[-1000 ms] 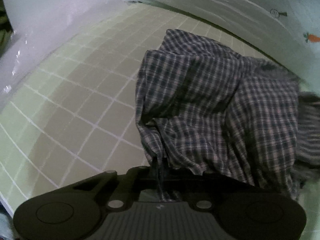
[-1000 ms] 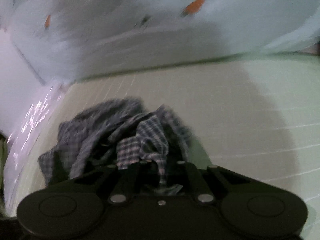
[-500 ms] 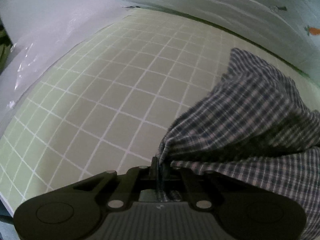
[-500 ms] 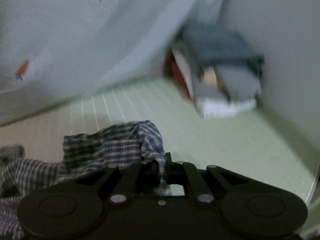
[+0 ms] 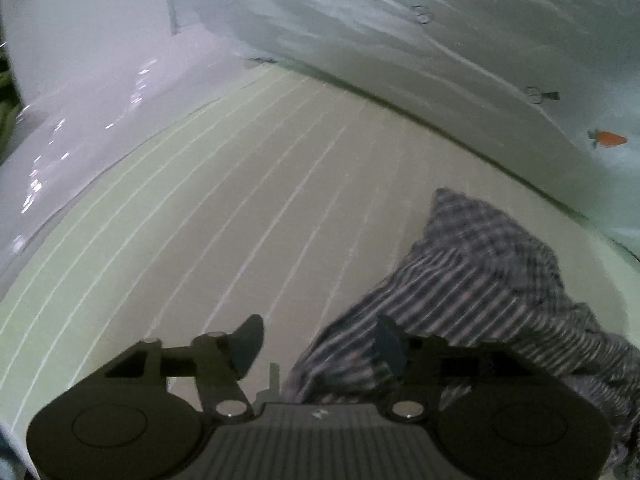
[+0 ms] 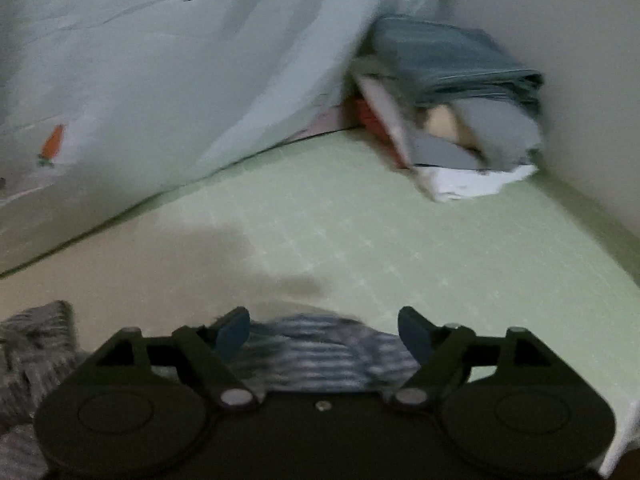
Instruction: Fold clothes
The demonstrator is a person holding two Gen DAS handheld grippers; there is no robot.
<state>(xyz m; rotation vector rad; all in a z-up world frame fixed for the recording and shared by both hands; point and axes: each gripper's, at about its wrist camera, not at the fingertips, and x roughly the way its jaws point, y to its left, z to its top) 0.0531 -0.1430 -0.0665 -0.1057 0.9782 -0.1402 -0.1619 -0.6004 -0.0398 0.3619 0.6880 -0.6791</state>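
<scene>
Claws (image 5: 320,344) over green gridded mat (image 6: 400,240)

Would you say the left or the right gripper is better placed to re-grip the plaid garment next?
Probably the right gripper: the plaid garment lies centred between its open jaws. The left gripper is open too, but cloth reaches only its right finger.

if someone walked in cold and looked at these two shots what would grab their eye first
Most likely the checked shirt, a dark rumpled heap on the pale green grid mat, lying right in front of the left gripper and the right gripper, both with jaws spread open and nothing pinched. Next, the stack of folded clothes in the far corner against the wall, and the little orange carrot print on the pale sheet hanging behind the mat.
</scene>
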